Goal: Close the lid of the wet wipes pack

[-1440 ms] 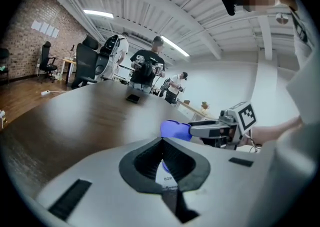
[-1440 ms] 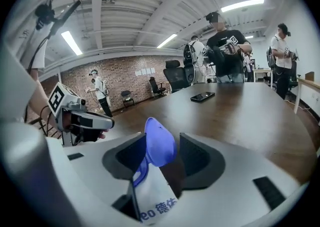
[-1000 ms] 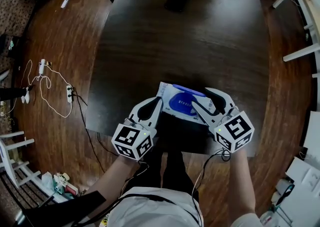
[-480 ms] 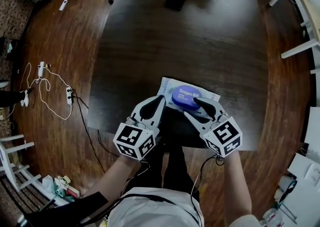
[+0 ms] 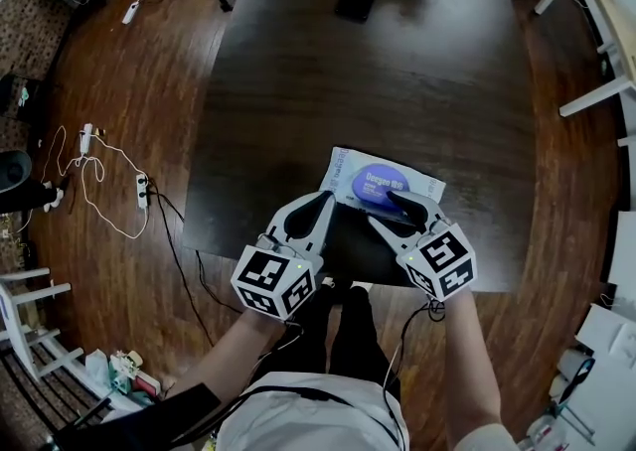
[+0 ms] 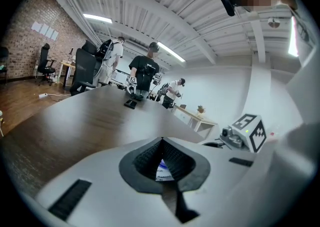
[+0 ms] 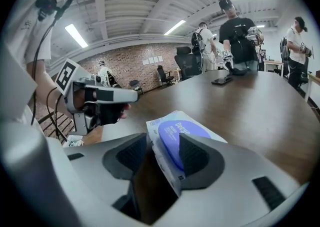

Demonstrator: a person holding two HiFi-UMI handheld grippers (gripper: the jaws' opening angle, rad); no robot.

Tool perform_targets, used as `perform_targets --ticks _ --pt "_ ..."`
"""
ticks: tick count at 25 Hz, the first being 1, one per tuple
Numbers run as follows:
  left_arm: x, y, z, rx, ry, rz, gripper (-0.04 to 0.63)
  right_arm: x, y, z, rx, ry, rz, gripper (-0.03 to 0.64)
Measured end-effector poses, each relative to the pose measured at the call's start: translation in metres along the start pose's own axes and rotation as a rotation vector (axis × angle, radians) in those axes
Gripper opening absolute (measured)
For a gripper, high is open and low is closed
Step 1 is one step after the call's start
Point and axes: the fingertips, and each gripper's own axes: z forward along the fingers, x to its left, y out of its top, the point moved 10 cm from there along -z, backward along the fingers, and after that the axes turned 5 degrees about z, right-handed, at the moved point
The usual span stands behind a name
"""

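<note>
Dark wood tabletop [image 5: 298, 91] in a brick-walled workshop, with other people standing at its far end. The wet wipes pack [image 5: 336, 167] lies flat close to the tabletop's near edge, a little toward the near right corner.

My right gripper [image 5: 393, 213] has its jaws partly apart and astride the pack's near side. One pad lies over the blue oval lid [image 5: 370, 181], the other sits low beside the pack wall, and I read this as resting on the lid rather than clamping anything.

My left gripper [image 5: 325, 203] has its jaws brought together at the tips with nothing between them. The tips sit at the pack's near left corner, touching it or just beside it. From its own view only a sliver of the printed wrapper shows through the gap behind the tips.

From above, the lid looks flat against the pack, so I judge the closing step nearly complete, with the press-down in hand. Whether the catch has engaged I cannot tell.

The next move calls for a short, firm push straight down on the lid's free rim while the left gripper steadies the corner so the pack does not slide toward the near edge. After that, the right gripper should lift clear without dragging the lid open.
</note>
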Motion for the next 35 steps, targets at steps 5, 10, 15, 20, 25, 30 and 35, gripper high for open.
perform_targets --ticks 5,10,15,20,25,30,35 --pt "0.001 0.006 -0.007 -0.019 0.008 0.001 -0.002 -0.002 -0.002 0.006 0.023 -0.012 0.008 0.193" --pt "0.002 0.007 -0.011 -0.032 0.013 -0.003 -0.002 0.0 -0.004 0.009 0.038 -0.016 0.006 0.193" --pt "0.003 0.008 -0.012 -0.032 0.014 -0.005 -0.002 0.001 -0.003 0.009 0.041 -0.018 0.006 0.193" --pt "0.002 0.007 -0.01 -0.031 0.011 -0.005 -0.002 0.0 -0.003 0.012 0.054 -0.024 0.009 0.193" --pt "0.001 0.009 -0.009 -0.034 0.011 -0.004 -0.002 -0.001 -0.004 0.012 0.06 -0.02 0.016 0.193" --pt "0.002 0.01 -0.007 -0.033 0.012 -0.004 -0.002 -0.002 -0.004 0.013 0.071 -0.019 0.022 0.193" --pt "0.001 0.01 -0.006 -0.034 0.012 -0.003 -0.002 -0.003 -0.005 0.012 0.074 -0.023 0.027 0.193"
